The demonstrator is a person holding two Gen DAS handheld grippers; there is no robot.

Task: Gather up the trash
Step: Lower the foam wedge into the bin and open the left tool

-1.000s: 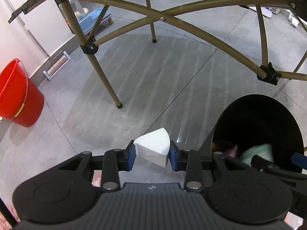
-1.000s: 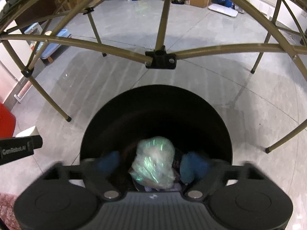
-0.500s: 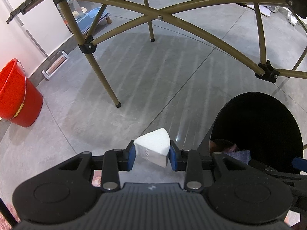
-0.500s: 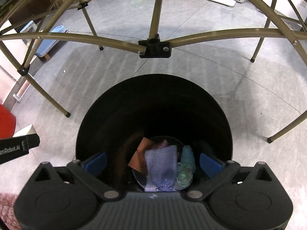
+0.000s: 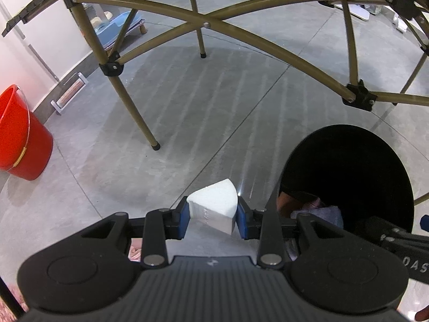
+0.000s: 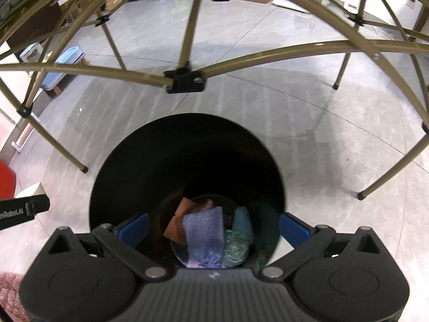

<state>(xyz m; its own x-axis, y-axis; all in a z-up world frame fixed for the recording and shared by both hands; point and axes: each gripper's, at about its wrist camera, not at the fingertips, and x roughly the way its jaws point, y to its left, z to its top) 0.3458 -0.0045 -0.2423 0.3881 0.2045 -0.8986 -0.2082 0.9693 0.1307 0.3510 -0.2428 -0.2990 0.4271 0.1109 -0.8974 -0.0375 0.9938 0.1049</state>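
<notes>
**A:** What did your left gripper [image 5: 211,221] have at that moment?

**B:** You had its blue pads closed on a white wedge-shaped foam chunk [image 5: 213,209], one pad against each flat side, the rounded end pointing away from you. It hung over the grey floor, left of the round black trash bin [image 5: 396,161] and outside its rim.

**A:** And your right gripper [image 6: 214,228]?

**B:** You held it over the bin's mouth with the jaws spread as wide as they go. They had just been opening, and nothing was between them. Below, at the bottom of the bin, lay a purple cloth scrap [image 6: 205,237], a crumpled green plastic bag [image 6: 238,238] beside it on the right, and a brown cardboard piece [image 6: 178,221] on the left.

**A:** What lay beyond?

**B:** Your bin stood near the olive metal folding frame [image 5: 134,107], whose legs rested on the floor. Farther left, by the wall, sat a red plastic bucket [image 5: 18,136].
</notes>
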